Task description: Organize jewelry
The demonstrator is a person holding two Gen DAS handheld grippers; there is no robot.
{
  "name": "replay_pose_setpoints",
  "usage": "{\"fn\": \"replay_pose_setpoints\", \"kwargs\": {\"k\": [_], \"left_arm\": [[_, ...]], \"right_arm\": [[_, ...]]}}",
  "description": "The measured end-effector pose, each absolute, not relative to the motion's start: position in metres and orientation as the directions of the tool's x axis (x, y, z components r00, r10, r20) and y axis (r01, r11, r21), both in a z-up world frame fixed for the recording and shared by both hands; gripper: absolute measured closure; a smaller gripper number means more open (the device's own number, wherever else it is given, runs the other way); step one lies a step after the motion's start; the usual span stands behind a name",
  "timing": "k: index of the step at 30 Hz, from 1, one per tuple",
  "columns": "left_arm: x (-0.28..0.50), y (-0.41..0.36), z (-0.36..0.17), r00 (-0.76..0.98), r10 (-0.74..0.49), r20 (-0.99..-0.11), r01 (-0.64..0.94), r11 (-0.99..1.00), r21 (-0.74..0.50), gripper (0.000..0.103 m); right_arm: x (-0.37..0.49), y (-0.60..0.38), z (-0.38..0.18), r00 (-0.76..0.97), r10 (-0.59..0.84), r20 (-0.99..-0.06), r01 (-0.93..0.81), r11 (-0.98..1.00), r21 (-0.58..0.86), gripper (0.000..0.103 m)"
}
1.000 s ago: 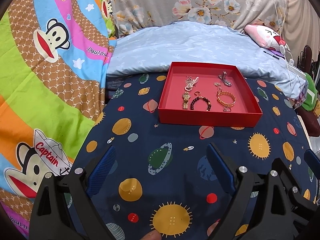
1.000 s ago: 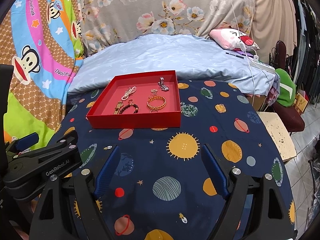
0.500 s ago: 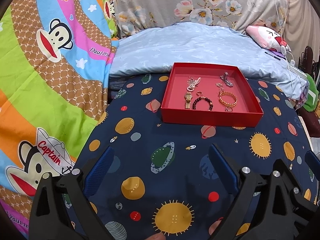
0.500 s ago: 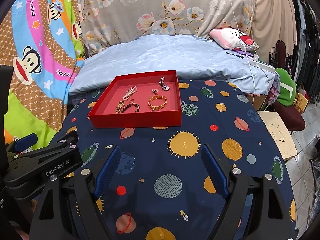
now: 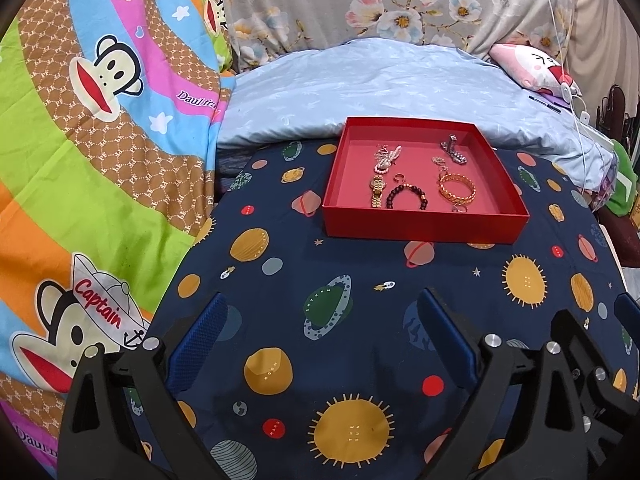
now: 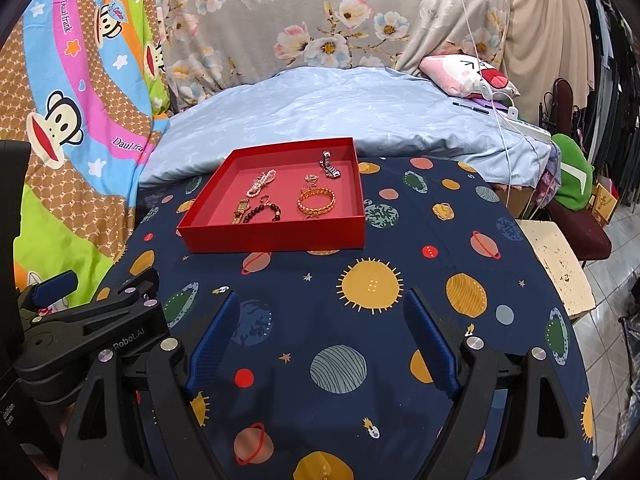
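Observation:
A red tray [image 5: 424, 226] [image 6: 276, 236] sits on the planet-print cloth and holds several jewelry pieces: a gold bangle [image 5: 457, 189] [image 6: 316, 201], a dark bead bracelet [image 5: 406, 197] [image 6: 262, 213], a gold watch [image 5: 377, 190] [image 6: 240, 210], a pearl strand [image 5: 387, 158] [image 6: 262, 182] and a silver band [image 5: 453, 151] [image 6: 330, 165]. My left gripper [image 5: 322, 320] is open and empty, well short of the tray. My right gripper [image 6: 322, 320] is open and empty too, also short of it.
The table has a dark planet-print cloth [image 5: 328, 308]. A light blue quilt [image 5: 380, 84] lies behind the tray. A colourful monkey blanket [image 5: 88, 140] hangs at the left. A pink pillow [image 6: 468, 74], a cable and a stool [image 6: 556, 264] are at the right.
Both views have shifted slightly; the tray sits a little lower and nearer in each. Both grippers stay open and empty.

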State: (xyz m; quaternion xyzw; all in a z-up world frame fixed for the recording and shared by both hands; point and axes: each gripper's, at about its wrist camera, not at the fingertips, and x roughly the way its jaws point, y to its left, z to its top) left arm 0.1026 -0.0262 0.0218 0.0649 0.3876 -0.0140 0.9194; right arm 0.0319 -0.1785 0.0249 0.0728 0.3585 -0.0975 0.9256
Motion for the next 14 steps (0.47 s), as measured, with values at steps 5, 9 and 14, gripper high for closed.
{"fn": "replay_pose_setpoints", "kwargs": {"k": [5,9,14], "left_arm": [[0.1026,-0.0233,0.0196,0.693,0.032,-0.720,0.064,0.992,0.105,0.009],[0.1033,-0.0228,0.0189,0.687,0.032,-0.726,0.061,0.993,0.101,0.009],[0.1029,-0.0229,0.0210,0.693,0.038,-0.720,0.057,0.993,0.107,0.009]], "right_arm": [[0.0318,-0.1774,0.0219,0.720,-0.132,-0.682,0.235,0.970,0.060,0.018],[0.0317,-0.1771,0.0217,0.720,-0.133,-0.682,0.237,0.970,0.061,0.018],[0.0319,-0.1779,0.0217,0.720,-0.134,-0.681,0.237,0.970,0.060,0.017]]}}
